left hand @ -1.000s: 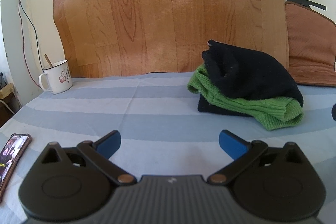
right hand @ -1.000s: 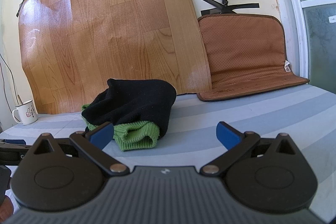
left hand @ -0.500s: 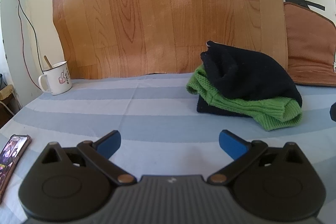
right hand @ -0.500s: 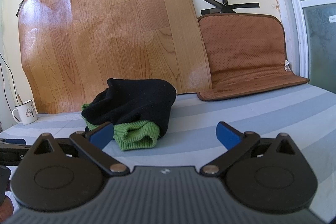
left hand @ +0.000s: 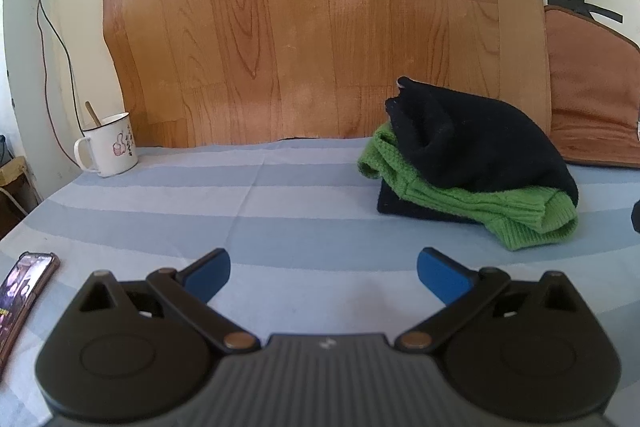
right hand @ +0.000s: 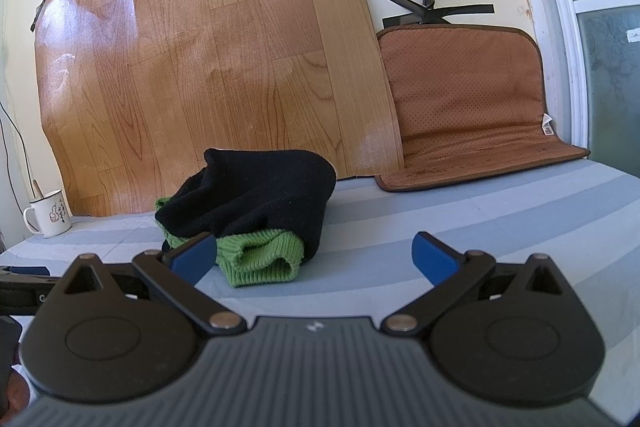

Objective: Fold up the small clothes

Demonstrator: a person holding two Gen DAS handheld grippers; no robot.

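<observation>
Both my claws are spread wide and carry nothing: my left gripper (left hand: 323, 269) hovers low over bare striped sheet near the front edge of the bed (left hand: 280, 219), and my right gripper (right hand: 314, 253) sits just short of the clothes, its left pad crossing in front of the green cuff, though I cannot tell whether it touches. The clothes lie in one heap toward the back edge of the bed, near the wood-grain sheet (right hand: 200, 67) taped to the wall: a black knit garment (right hand: 264, 191) is draped over a green knit garment (right hand: 260, 259), and from the left claw's view more dark fabric shows underneath. I judge the heap is not yet folded, since the black piece is bunched and the green cuff spills out toward me; I am holding both claws open and low so either can pinch an edge and draw a garment onto the open sheet in front. A white mug (left hand: 109, 143) with a stick in it stands at the back left corner, well clear of the work; it bears a thumbs-up drawing and some small characters I cannot read. A phone (left hand: 22, 291) lies at the front left edge with its screen lit, its text too small to make out. A brown cushion (right hand: 472, 107) leans at the back right, with a small tag I cannot read.
</observation>
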